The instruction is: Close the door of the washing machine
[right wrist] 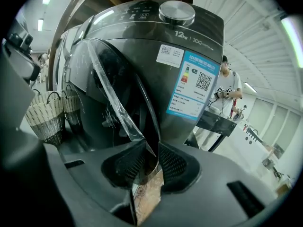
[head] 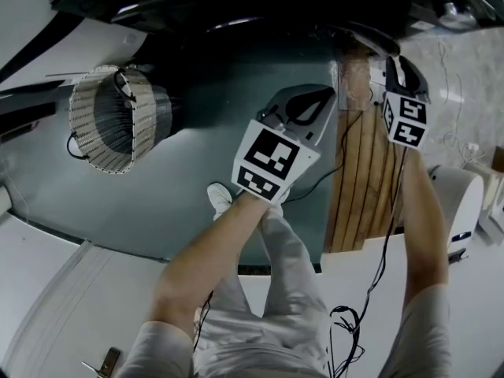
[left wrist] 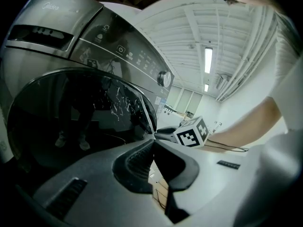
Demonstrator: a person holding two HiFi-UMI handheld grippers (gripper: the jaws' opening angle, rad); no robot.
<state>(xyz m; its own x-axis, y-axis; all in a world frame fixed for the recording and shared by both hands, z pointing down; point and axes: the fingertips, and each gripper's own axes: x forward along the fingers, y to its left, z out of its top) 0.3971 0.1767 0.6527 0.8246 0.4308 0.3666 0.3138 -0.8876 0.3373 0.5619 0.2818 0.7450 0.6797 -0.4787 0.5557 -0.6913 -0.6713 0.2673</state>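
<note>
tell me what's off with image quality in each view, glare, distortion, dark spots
Head view: strong fisheye, washing machine a dark underexposed mass up top. Left gripper view: door mirrors the room, ceiling light blown out. Right gripper view: black corners, machine bulges, plastic film on the door glints, label sharp.

Washer door [right wrist: 116, 91]: dark round glass w/ plastic film, open (edge-on) off grey machine [right wrist: 142, 37].

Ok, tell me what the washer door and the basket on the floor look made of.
Door: dark tinted glass or plastic, glossy, showing reflections. Its rim looks silvery, metal or plated plastic. Basket: pale woven wicker or rattan, matte, with the weave visible.
</note>
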